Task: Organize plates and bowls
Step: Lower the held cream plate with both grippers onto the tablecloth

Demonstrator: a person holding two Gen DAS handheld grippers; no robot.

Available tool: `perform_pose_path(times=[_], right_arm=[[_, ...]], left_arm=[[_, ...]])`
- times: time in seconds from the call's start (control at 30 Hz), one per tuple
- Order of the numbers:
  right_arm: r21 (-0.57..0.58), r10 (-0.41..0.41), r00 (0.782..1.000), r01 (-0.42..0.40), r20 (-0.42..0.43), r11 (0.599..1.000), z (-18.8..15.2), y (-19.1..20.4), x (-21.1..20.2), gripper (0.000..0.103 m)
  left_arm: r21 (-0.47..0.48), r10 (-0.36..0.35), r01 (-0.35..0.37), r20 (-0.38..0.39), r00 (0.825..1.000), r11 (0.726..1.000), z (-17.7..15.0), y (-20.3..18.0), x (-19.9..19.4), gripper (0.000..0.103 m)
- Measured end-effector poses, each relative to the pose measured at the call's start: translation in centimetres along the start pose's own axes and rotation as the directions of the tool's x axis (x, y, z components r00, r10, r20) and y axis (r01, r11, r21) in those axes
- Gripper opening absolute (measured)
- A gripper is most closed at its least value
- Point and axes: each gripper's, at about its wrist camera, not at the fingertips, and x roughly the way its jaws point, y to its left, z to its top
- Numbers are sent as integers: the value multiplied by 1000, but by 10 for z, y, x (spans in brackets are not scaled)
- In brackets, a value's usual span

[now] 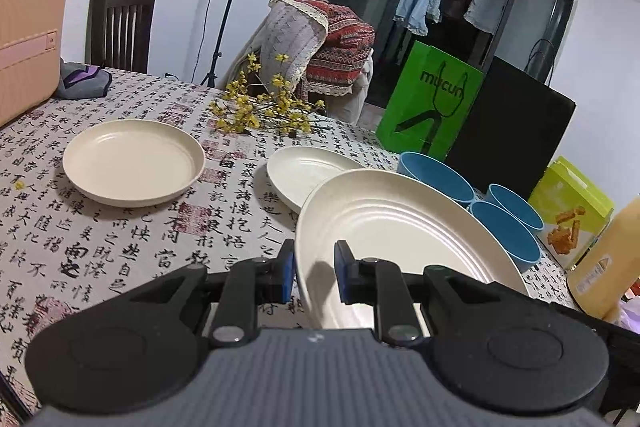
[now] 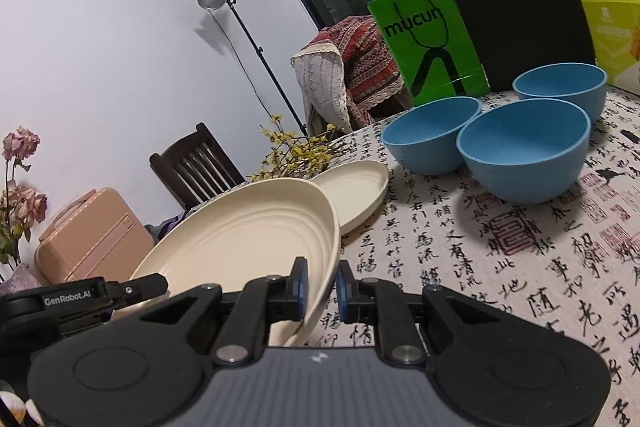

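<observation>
Both hand-held grippers, left hand-held gripper point(image 1: 314, 277) and right hand-held gripper point(image 2: 322, 291), are pinching the big plate's point(image 1: 400, 227) opposite rims, so keeping it level onto the small plate point(image 1: 308, 167) is key.

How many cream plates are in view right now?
3: the held plate gripped by both grippers, the middle plate behind it, the far plate alone near the suitcase.
</observation>
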Motion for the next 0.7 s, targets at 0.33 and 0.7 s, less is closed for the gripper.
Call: perform_pose_path(times=[0.33, 0.7], right_arm=[[6, -26, 1000, 26, 9, 1000, -12, -15, -13, 14], [10, -51, 999, 51, 9, 999, -22, -30, -22, 14]], left_arm=[[5, -26, 26, -16, 1000, 1000, -19, -10, 5, 19], [15, -44, 45, -29, 999, 999, -34, -17, 9, 19]])
